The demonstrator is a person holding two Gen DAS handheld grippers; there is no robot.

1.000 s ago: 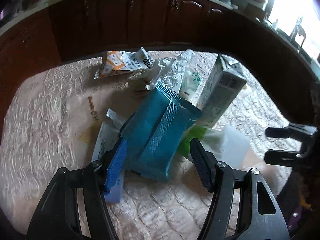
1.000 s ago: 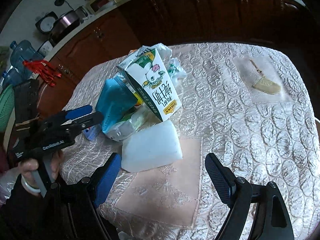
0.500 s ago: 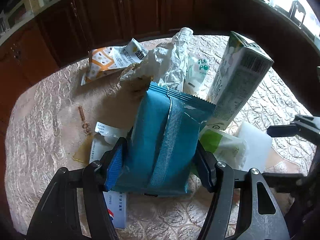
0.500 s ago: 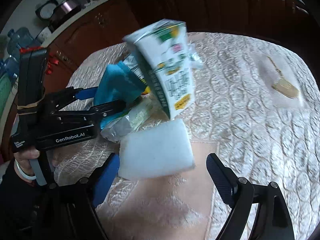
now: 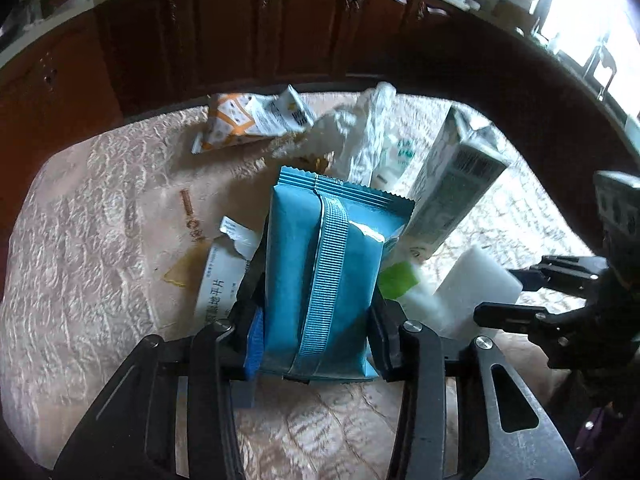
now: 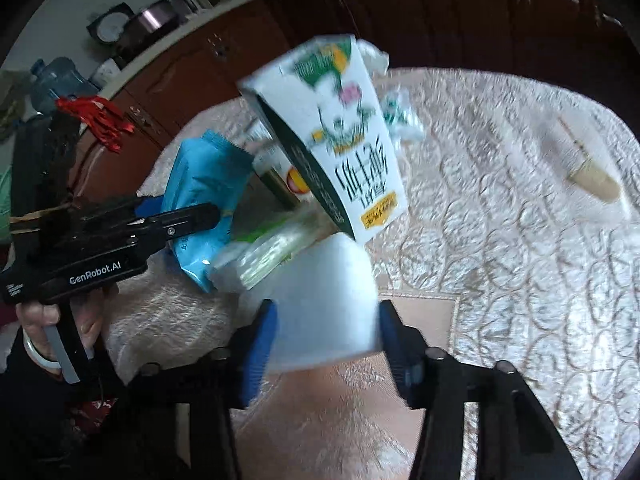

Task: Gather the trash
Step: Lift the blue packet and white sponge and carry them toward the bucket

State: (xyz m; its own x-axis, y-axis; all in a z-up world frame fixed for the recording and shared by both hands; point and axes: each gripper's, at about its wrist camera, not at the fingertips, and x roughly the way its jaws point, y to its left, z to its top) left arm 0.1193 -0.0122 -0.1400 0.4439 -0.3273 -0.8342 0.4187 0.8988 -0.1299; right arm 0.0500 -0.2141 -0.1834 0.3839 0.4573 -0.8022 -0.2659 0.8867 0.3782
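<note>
The bench is round and covered with a shiny quilted cloth of pale pink colour. Behind it runs a row of dark brown cupboards under a light counter, and a bright window is at the far right. On the far counter in the right wrist view stand a pot and a big water bottle.

The trash lies in one heap near the middle of the bench. A milk carton leans tilted over the heap. Beyond it are a crumpled white bag and an orange and white packet. A white paper packet lies flat at the left of the heap.

The left gripper is closed on a blue packet, with one finger pressed on each side of it. The person's left hand holds its handle low at the left.

The right gripper is closed on a white foam block at the near edge of the heap, just under the carton, its fingers touching both sides.
</note>
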